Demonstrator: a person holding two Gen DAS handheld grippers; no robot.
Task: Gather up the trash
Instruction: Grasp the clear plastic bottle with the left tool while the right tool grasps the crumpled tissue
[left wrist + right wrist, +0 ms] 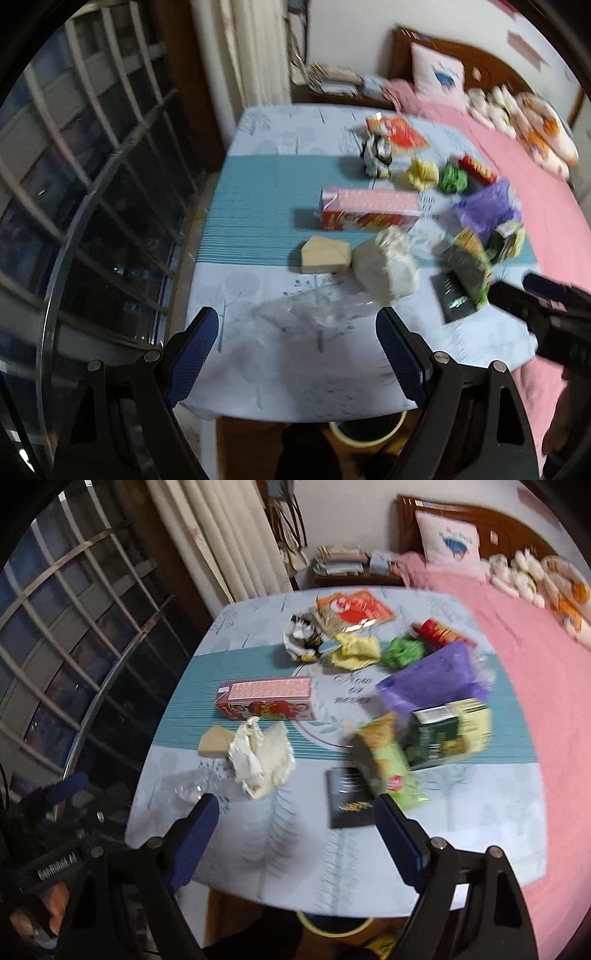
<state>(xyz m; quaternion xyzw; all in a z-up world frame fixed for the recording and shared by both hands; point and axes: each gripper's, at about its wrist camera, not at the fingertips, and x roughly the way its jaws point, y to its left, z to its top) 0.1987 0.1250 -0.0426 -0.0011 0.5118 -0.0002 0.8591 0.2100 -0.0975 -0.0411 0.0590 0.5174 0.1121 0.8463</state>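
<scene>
Trash lies scattered on a table with a blue-and-white cloth (258, 192) (207, 672). There is a red carton (369, 209) (267, 698), a crumpled white paper (386, 267) (260, 760), a tan wedge (325, 254) (214, 742), clear plastic film (314, 314) (188, 788), a black packet (456, 297) (349, 797), green snack bags (467, 258) (384, 757), a purple bag (487, 206) (436, 679), and yellow (421, 173) and green (454, 179) paper balls. My left gripper (297, 354) is open above the film. My right gripper (297, 834) is open above the table's near edge, near the black packet.
A bin with a yellow rim (365, 428) (332, 925) stands on the floor under the table's near edge. A window with a metal grille (92, 166) is at the left. A bed with a pink cover (535, 664) borders the table on the right.
</scene>
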